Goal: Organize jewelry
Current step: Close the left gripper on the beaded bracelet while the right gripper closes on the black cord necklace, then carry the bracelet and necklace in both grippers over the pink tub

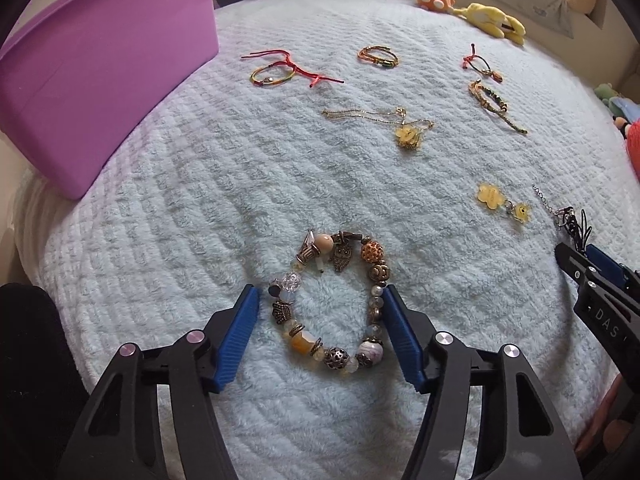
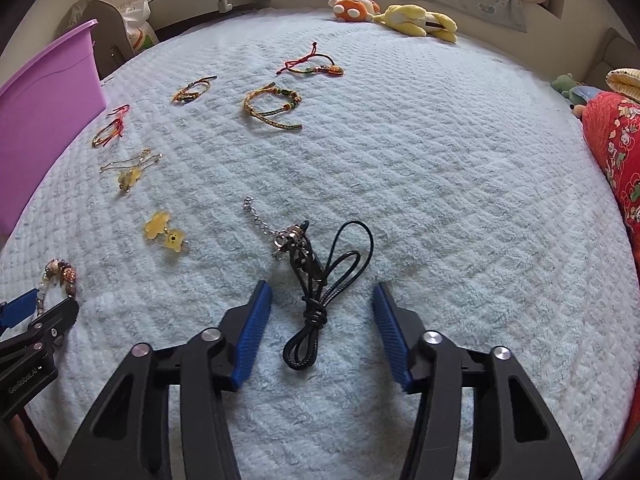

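Observation:
A beaded bracelet (image 1: 376, 272) with an owl charm lies on the pale blue blanket (image 1: 200, 184). My left gripper (image 1: 320, 290) straddles it: the right pad rests against the beads, while the left pad stands a little off them, so it is open. In the right wrist view a black cord necklace (image 2: 316, 312) with a silver clasp chain lies between the blue pads of my right gripper (image 2: 322, 285). That gripper is open, with wide gaps on both sides of the cord. Each gripper shows at the edge of the other's view, the right gripper (image 1: 592, 272) and the left gripper (image 2: 24, 312).
A purple bin (image 1: 100, 80) stands at the left edge of the bed. Farther out lie a red string bracelet (image 1: 276, 72), a gold chain with a yellow flower (image 1: 408, 136), a yellow bear charm (image 1: 504, 202) and braided bracelets (image 1: 492, 100). Plush toys (image 1: 480, 12) sit at the far edge.

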Demonstrator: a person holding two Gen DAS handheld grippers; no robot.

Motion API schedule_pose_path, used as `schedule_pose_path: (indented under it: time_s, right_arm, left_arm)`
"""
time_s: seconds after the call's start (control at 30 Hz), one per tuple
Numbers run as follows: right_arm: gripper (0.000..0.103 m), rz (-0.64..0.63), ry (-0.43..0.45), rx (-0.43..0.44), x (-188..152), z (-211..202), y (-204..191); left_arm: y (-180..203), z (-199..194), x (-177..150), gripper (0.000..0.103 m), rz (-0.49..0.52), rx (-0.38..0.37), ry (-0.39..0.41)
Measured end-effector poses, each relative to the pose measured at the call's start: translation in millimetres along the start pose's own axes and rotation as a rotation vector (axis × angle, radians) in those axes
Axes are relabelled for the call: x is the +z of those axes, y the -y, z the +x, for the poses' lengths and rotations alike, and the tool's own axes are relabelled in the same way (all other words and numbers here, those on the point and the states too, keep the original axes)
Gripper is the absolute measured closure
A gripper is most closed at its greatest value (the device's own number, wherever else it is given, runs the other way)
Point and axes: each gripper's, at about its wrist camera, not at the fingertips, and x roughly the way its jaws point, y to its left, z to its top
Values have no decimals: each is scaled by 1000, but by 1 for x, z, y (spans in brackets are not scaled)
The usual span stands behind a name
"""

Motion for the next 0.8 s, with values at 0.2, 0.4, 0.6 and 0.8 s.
schedule_pose_path:
  time_s: [0.2,0.4,0.6,0.8]
  right_arm:
    - [89,-9,5,21,-1,-3,-5]
    - [94,88,0,110,-3,-10,12]
    - [94,136,-6,166,-9,-24,16]
    - [94,169,4,187,-13,-44,18]
  left_arm:
    - [-8,-5,3,86,-13,-16,0]
    - [-13,-12,2,91,-11,-53,4]
    - [-15,-21,6,91,-11,-101,-1]
    - [-11,-39,12,93,29,-118,30]
